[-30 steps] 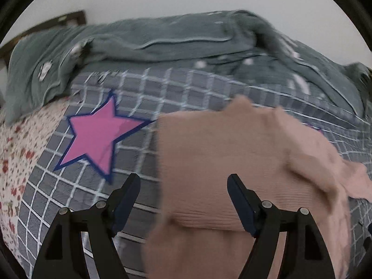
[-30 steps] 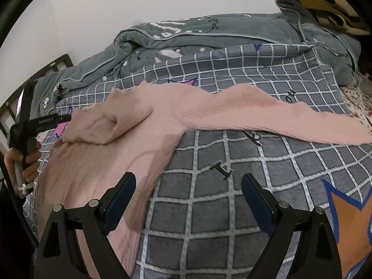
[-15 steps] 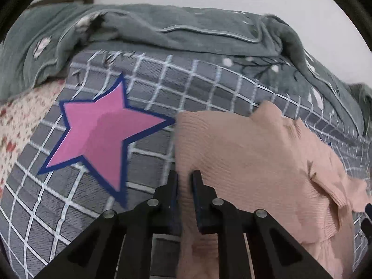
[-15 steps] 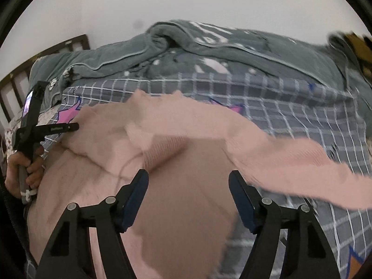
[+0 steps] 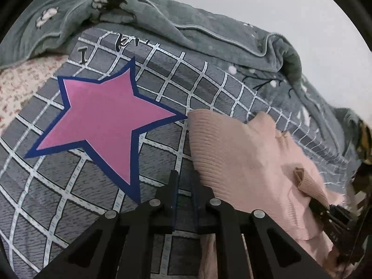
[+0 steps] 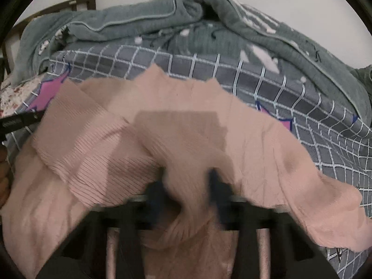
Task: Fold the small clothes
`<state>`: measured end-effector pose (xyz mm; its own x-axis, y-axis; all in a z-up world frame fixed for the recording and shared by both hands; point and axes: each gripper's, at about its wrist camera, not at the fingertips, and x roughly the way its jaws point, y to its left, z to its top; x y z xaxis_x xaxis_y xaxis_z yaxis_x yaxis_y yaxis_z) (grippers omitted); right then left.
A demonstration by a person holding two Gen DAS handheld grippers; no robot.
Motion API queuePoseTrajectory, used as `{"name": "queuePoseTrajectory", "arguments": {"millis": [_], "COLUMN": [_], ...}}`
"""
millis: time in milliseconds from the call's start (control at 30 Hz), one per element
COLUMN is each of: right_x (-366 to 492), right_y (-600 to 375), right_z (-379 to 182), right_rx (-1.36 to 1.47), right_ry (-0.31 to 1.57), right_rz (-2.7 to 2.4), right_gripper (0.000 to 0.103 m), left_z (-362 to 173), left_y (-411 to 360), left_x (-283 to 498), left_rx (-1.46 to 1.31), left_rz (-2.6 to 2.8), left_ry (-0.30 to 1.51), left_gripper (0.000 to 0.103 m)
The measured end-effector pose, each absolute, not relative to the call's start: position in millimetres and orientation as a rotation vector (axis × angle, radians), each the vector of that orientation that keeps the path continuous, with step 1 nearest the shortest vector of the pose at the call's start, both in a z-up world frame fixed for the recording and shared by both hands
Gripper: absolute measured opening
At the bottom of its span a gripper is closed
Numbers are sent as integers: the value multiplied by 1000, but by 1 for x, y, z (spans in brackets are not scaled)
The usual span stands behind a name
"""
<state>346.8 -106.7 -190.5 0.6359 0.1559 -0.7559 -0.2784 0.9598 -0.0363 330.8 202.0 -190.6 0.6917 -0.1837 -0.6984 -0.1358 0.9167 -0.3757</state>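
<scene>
A pink knit sweater [image 5: 244, 158] lies spread on the grey checked sheet [image 5: 69, 197]. My left gripper [image 5: 184, 181] is shut at the sweater's left edge, which meets its right finger; in the right wrist view its tip [image 6: 39, 116] touches that edge. My right gripper [image 6: 187, 186] is blurred, and its jaws are closing on a raised bunch of the sweater [image 6: 190, 153] that fills the gap between them. The right gripper [image 5: 330, 218] also shows at the far right of the left wrist view, buried in the cloth. One sleeve [image 6: 325, 204] trails off to the right.
A pink star [image 5: 102, 121] is printed on the sheet just left of the sweater. A rumpled grey-green blanket [image 6: 186, 23] is heaped along the far side, against a white wall. A floral sheet [image 5: 21, 86] shows at the left, a dark bed frame [image 6: 76, 2] behind.
The left gripper went from wide open to shut at the sweater's left edge. The right gripper swung left from bare sheet onto the sweater, and its jaws narrowed around a bunch of cloth.
</scene>
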Motion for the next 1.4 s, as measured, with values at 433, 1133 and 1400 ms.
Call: {"name": "queuePoseTrajectory", "arguments": {"millis": [433,1133,1400], "right_x": [304,309,307], "right_y": [-239,-259,-257], "right_z": [-194,-196,-191], "right_rx": [81,151,145], "right_ry": [874,845,816], "right_rz": [57,112,142], "right_gripper": [36,17,16], "left_z": [-174,-185,-180], "left_y": [178,181,158], "left_x": [340,350,364], "left_rx": [-369,-345,-259], "left_rz": [-126,-21,5], "left_ry": [808,837,849], "left_gripper": [46,20,31]}}
